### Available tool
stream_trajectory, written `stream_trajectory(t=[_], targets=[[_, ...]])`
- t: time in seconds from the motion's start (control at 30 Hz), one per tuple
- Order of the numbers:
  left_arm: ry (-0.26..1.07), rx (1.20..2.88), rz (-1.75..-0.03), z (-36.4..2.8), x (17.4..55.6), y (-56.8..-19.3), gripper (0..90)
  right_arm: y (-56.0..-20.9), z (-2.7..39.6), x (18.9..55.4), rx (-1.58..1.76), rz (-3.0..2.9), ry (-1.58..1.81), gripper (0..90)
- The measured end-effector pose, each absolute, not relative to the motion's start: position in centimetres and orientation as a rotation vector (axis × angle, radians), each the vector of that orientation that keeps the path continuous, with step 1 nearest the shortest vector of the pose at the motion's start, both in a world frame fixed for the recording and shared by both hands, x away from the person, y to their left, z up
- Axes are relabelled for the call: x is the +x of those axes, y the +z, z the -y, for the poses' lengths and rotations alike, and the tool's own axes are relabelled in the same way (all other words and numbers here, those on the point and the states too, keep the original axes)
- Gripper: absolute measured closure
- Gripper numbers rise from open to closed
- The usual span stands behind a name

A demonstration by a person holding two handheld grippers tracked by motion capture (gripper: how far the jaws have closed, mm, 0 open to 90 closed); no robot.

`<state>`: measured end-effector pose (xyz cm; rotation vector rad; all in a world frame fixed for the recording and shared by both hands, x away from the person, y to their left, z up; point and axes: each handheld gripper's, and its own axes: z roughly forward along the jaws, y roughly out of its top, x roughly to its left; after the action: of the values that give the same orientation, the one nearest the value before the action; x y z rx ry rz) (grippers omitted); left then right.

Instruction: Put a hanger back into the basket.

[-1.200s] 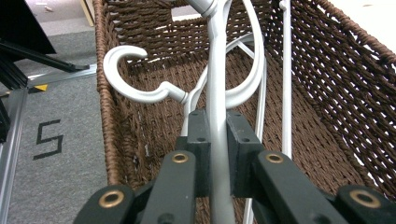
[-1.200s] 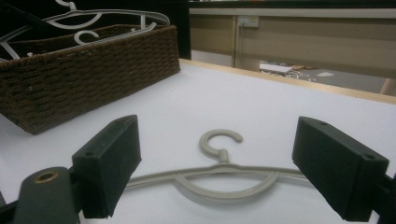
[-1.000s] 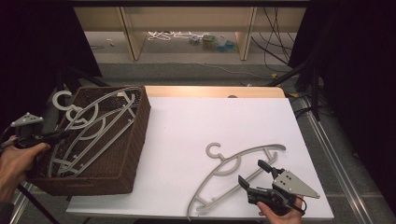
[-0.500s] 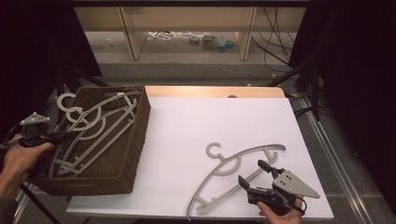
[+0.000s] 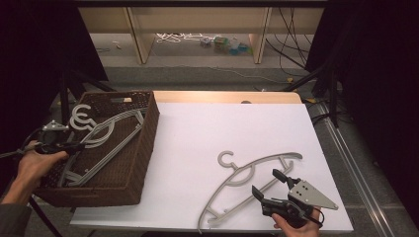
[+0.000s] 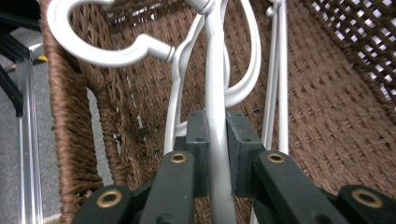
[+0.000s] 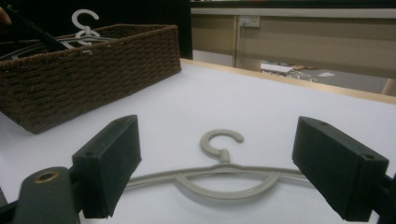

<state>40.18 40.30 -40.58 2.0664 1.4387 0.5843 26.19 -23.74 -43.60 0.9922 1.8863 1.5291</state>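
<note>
White tabletop [image 5: 207, 133] is filling the centre of the high view, its bare sheet reaching from the wicker edge at left to the right rim. Brown woven basket [image 5: 129, 163] is sitting at the left of that frame, overlapping the tabletop's left edge, with grey hangers lying in it and their hooks poking over its upper-left corner.

One hanger [image 5: 106, 129] in the basket is being gripped by the left tool [image 5: 74, 146], whose pads are closing tight on the thin plastic bar; in the left gripper view that bar [image 6: 215, 116] is running straight up between the two dark jaws, with the basket wall behind it. Compared with the high view a second ago, the left hand [image 5: 33, 165] is now sitting lower and nearer the bottom left of the frame, and the held hanger is lying flatter inside the basket. I judge this hanger to be nearly placed, with release as the likely next step.

Another hanger [image 5: 247, 180] is lying flat on the tabletop at lower right, hook pointing toward the top of the frame. Right tool [image 5: 268, 183] is resting just beside its lower bar, unmoved since the earlier pictures, with jaws standing wide apart and nothing between them; in the right gripper view the hanger [image 7: 219, 179] is lying beyond the pads. It looks to be next for the basket.
</note>
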Motion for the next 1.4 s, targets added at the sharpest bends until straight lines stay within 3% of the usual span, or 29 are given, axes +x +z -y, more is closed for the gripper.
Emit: stream_trajectory(t=[0.07, 0.33, 0.47, 0.6, 0.73, 1.0, 1.4], targets=[[0.537, 2.064, -1.460, -40.4, 40.2, -40.9, 78.9, -43.6, 23.7, 26.2, 0.993, -1.888, 1.529, 16.2], [0.549, 2.023, -1.463, -40.9, 39.9, -40.6, 75.2, -43.6, 23.7, 26.2, 0.992, -1.887, 1.532, 16.2], [0.569, 1.993, -1.465, -40.8, 39.5, -40.2, 64.9, -43.6, 23.7, 26.2, 0.995, -1.886, 1.532, 16.2], [0.603, 1.927, -1.452, -40.2, 38.6, -39.5, 45.6, -43.7, 23.6, 26.2, 0.998, -1.875, 1.533, 16.2], [0.646, 1.754, -1.444, -38.9, 37.8, -38.6, 37.1, -43.6, 23.6, 26.2, 0.994, -1.895, 1.532, 16.2], [0.638, 1.597, -1.314, -35.4, 36.2, -36.0, 32.3, -43.6, 23.6, 26.2, 0.996, -1.892, 1.531, 16.2], [0.544, 1.548, -1.178, -29.8, 34.9, -36.1, 26.5, -43.6, 23.6, 26.2, 0.992, -1.865, 1.541, 16.2]])
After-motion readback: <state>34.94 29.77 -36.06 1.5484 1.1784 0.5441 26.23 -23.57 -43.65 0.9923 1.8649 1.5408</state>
